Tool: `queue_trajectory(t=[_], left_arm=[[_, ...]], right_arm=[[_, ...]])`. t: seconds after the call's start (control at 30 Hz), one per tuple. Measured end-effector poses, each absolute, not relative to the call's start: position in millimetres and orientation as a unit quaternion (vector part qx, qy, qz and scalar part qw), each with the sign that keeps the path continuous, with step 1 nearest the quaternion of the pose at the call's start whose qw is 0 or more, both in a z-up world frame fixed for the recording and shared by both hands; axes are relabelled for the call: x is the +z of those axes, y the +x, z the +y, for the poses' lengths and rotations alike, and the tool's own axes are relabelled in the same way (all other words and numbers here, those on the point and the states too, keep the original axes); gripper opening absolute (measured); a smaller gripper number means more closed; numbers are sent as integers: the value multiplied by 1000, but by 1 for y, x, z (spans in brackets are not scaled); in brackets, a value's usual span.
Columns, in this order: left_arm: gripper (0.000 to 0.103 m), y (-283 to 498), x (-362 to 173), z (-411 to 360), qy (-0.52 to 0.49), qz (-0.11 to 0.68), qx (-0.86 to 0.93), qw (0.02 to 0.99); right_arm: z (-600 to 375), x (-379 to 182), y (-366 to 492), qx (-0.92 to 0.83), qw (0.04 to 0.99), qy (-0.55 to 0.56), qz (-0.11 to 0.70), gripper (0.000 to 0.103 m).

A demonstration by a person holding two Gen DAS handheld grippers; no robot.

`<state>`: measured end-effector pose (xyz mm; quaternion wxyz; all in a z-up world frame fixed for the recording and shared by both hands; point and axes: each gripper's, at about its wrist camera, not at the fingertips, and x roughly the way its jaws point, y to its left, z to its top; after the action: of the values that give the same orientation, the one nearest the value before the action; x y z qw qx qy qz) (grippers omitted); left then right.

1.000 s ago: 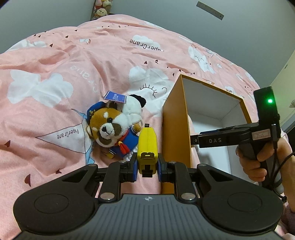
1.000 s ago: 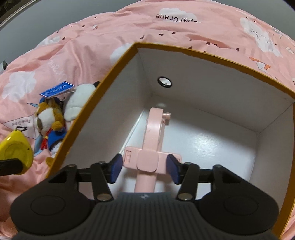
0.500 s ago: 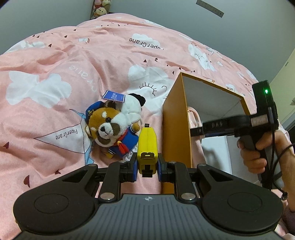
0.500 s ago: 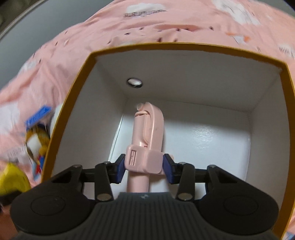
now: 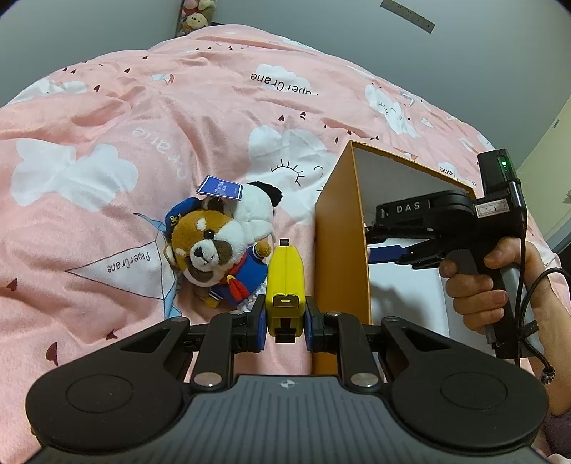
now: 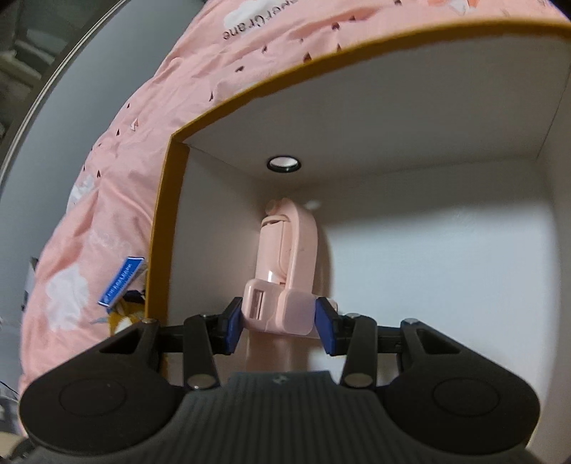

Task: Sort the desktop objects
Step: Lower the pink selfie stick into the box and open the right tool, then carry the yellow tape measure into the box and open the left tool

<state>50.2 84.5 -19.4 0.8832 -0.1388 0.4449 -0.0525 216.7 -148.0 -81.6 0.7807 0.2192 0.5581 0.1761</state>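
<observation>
My left gripper [image 5: 285,321] is shut on a yellow tape measure [image 5: 285,275], held above the bed just left of the orange box [image 5: 339,232]. In the right wrist view, my right gripper [image 6: 278,326] reaches into the box's white inside [image 6: 428,135]. Its blue pads press both sides of a pink folding gadget [image 6: 289,250], whose top points at the left back corner. From the left wrist view, a hand holds the right gripper's black body [image 5: 424,214] over the box opening, and the box wall hides its fingertips.
A red-panda plush in a sailor suit [image 5: 210,250] with a blue tag [image 5: 219,187] lies on the pink duvet [image 5: 107,142] left of the box. A round metal-rimmed hole [image 6: 283,164] sits in the box's far wall. More plush toys [image 5: 194,18] stand far back.
The right gripper's pads closed in onto the pink gadget, and the gripper rolled and shifted inside the box. The left gripper and the yellow tape measure stayed still.
</observation>
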Motion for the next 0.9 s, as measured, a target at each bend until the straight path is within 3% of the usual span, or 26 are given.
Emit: queue_trajectory(t=[0.5,0.67,0.9], left_arm=[[22,49,-11,85,-139,436,-52,887],[22,50,-6,81,-137,431,-59,890],[22,48,11,71,-125,416,-77,897]], right_arm=[[-137,-71,201,234,799,153,532,50],[-133,-72,200,232,809,130,524,33],[-139,-66,193,240,812,126,518,33]])
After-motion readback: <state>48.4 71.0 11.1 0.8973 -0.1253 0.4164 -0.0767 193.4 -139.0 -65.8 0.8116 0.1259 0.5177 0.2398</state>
